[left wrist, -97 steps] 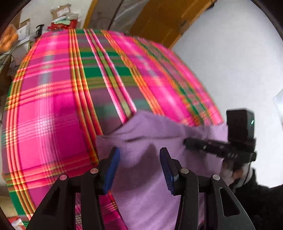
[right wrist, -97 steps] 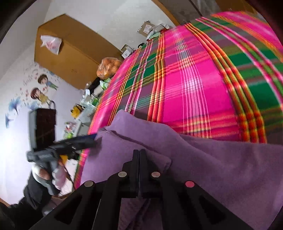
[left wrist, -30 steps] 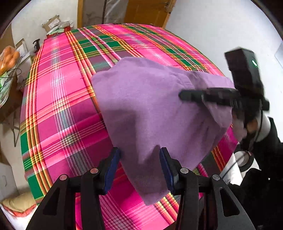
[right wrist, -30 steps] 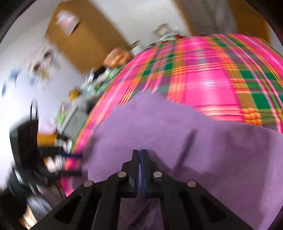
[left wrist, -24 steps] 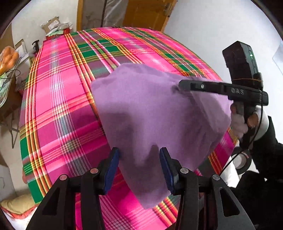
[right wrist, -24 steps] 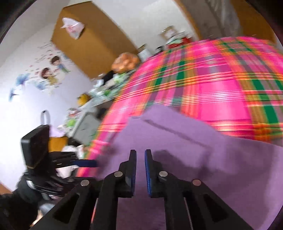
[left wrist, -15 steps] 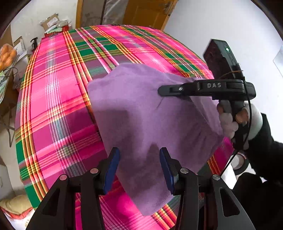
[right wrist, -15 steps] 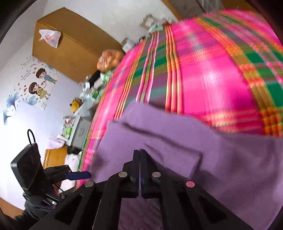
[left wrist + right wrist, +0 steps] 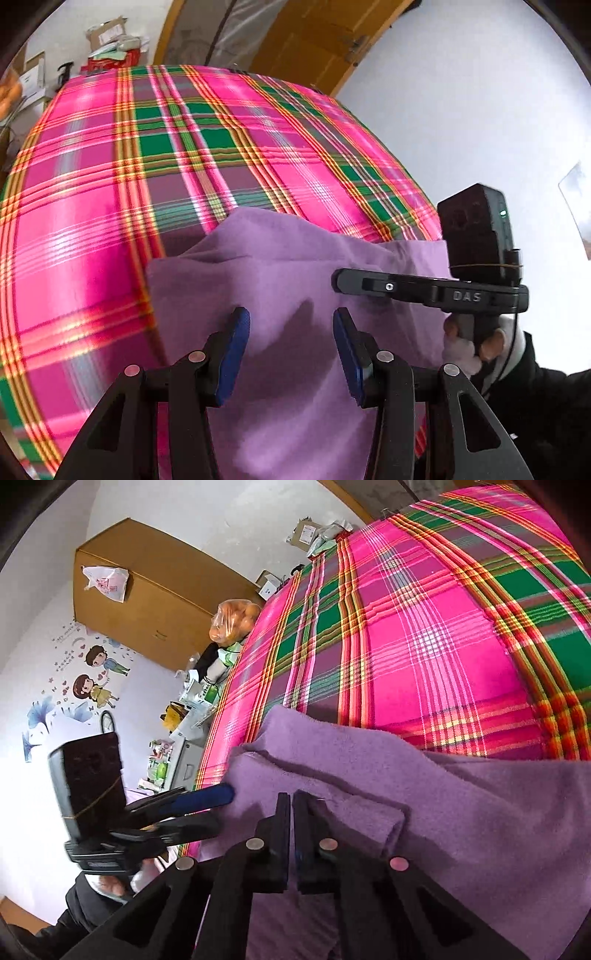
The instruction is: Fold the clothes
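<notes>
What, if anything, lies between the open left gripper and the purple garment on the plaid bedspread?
Nothing visible does. The left gripper hangs open directly over the purple garment, with only bare cloth showing between its fingers. The right gripper reaches in from the side, beyond the left one's fingertips, not under it.

Open room: we are seeing the plaid bedspread (image 9: 110,192) lying bare beyond the purple cloth (image 9: 280,280), all the way to its far edge.
Near edge: the cloth is covering it, bunching into raised folds.
Blocking the right: the right gripper (image 9: 338,282) is reaching across the cloth, just ahead of the left gripper (image 9: 291,321).
Left flank: cluttered shelves (image 9: 184,723) and a wooden cabinet (image 9: 147,602) are crowding the bedside.
Far end: boxes (image 9: 110,44) are standing past the bed.
</notes>
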